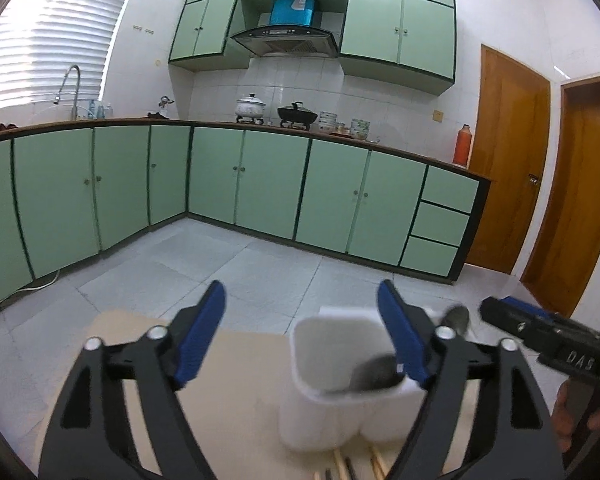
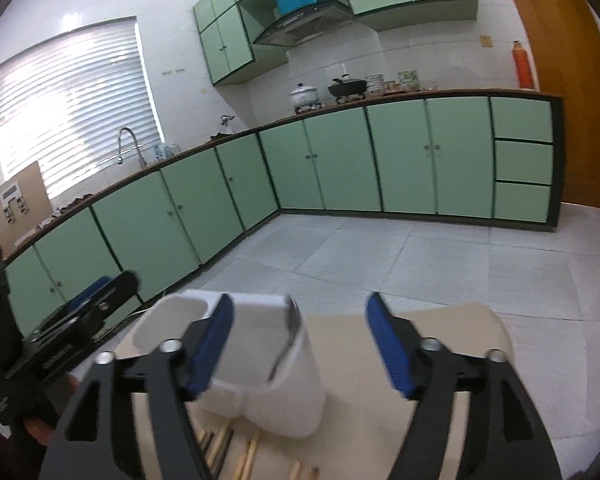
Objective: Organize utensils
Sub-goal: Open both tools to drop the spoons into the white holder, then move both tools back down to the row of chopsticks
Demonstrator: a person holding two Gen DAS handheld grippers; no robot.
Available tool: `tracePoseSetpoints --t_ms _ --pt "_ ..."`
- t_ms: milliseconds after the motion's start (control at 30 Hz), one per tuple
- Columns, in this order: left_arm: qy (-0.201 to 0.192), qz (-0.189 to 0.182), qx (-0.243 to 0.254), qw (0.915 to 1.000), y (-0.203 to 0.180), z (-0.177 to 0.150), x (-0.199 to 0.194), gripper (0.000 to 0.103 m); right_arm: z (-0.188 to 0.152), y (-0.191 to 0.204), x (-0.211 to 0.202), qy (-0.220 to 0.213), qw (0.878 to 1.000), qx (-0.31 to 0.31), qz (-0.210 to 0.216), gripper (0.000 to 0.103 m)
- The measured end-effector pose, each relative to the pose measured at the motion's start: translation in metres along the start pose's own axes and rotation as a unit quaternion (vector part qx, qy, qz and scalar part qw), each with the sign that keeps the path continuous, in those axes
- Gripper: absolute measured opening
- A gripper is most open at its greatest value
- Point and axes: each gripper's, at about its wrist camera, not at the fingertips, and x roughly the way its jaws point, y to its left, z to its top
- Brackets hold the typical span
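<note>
- White plastic utensil holder (image 1: 340, 384) stands on the beige surface (image 1: 236, 364), a grey spoon (image 1: 374, 372) inside it.
- Wooden chopsticks (image 2: 224, 440) lie on the surface just beside its base.
- Left hand-held gripper (image 1: 302, 336) is open, empty.
- Right hand-held gripper (image 2: 300, 344) is likewise spread wide, gripping nothing.

The left hand-held gripper (image 1: 302, 332) and the right hand-held gripper (image 2: 300, 344) are black with blue pads. The utensil holder (image 1: 324, 392) is white, the spoon (image 1: 374, 372) in it is grey, the chopsticks (image 2: 220, 444) are light brown and dark, and the bench (image 1: 236, 364) is pale tan. The cabinet doors (image 1: 272, 184) are light green with dark green edges, the floor (image 1: 204, 256) is pale grey tile, and the door (image 1: 504, 160) is orange-brown.
</note>
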Motion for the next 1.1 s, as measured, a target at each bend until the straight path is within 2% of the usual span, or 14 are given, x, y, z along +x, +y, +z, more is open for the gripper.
tracePoseSetpoints --t_ms 67,167,367,500,767,967,1100 --pt "0.004 0.007 -0.005 1.0 0.003 -0.006 -0.013 0.09 -0.008 -0.002 -0.013 -0.002 1.0 0.002 -0.01 0.086" --pt "0.022 0.014 -0.004 0.9997 0.007 -0.022 -0.034 0.093 -0.023 -0.005 -0.032 0.0 0.999 0.002 -0.032 0.095" --pt "0.059 0.048 -0.009 0.9971 0.014 -0.062 -0.077 0.094 -0.06 -0.008 -0.062 0.02 0.997 0.002 -0.068 0.097" --pt "0.071 0.069 0.006 0.9951 0.012 -0.092 -0.104 0.094 -0.089 -0.004 -0.083 0.023 0.995 -0.002 -0.096 0.097" --pt "0.099 0.066 0.035 0.9923 -0.004 -0.122 -0.14 0.094 -0.129 0.019 -0.117 0.039 0.993 -0.033 -0.11 0.085" --pt "0.115 0.07 0.036 0.9902 -0.013 -0.127 -0.146 0.094 -0.151 0.02 -0.125 0.069 0.992 -0.021 -0.107 0.071" --pt "0.132 0.07 0.039 0.988 -0.016 -0.134 -0.154 0.094 -0.159 0.022 -0.134 0.072 0.992 -0.015 -0.106 0.068"
